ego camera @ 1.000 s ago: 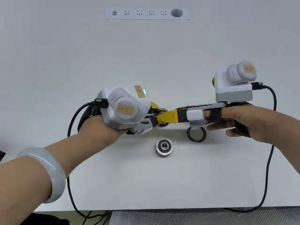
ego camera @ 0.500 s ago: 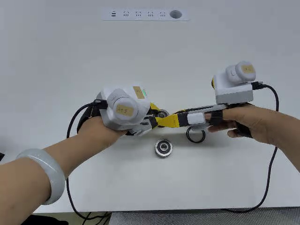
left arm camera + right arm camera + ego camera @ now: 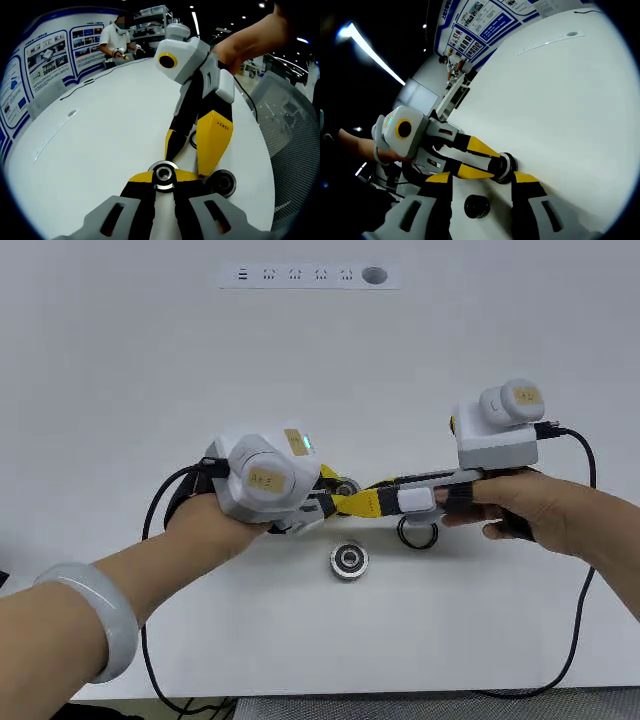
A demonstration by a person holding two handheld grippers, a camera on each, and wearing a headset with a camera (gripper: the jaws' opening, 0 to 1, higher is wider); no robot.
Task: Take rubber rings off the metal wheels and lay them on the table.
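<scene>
Grippers met nose to nose over the white table (image 3: 150, 370) in the head view, and we told them apart by their own cameras. We saw the left gripper (image 3: 335, 490) with its jaws drawn tight on a metal wheel (image 3: 347, 486), which it held clear of the tabletop. In the left gripper view that gripper (image 3: 164, 177) pinched the wheel (image 3: 164, 173) from both sides between its yellow tips, hub toward the lens.

We found the right gripper (image 3: 360, 503) reaching in from the opposite side, jaws parted and nothing clamped. In the left gripper view it (image 3: 186, 161) had one tip at the wheel's upper edge and the other just beside its right edge; we could not tell whether either tip touched the rim. In the right gripper view the right gripper (image 3: 481, 179) showed a wide gap between its jaws, and the left gripper (image 3: 496, 167) held the wheel (image 3: 507, 167) just ahead of one yellow tip. We could not tell whether this wheel carried a rubber band.

We saw a second wheel (image 3: 349, 560) with a dark outer band lying flat on the table, near the tips and toward the person. One loose rubber ring (image 3: 418, 532) lay on the table, partly under the right gripper. A power strip (image 3: 308, 276) sat at the far edge.
</scene>
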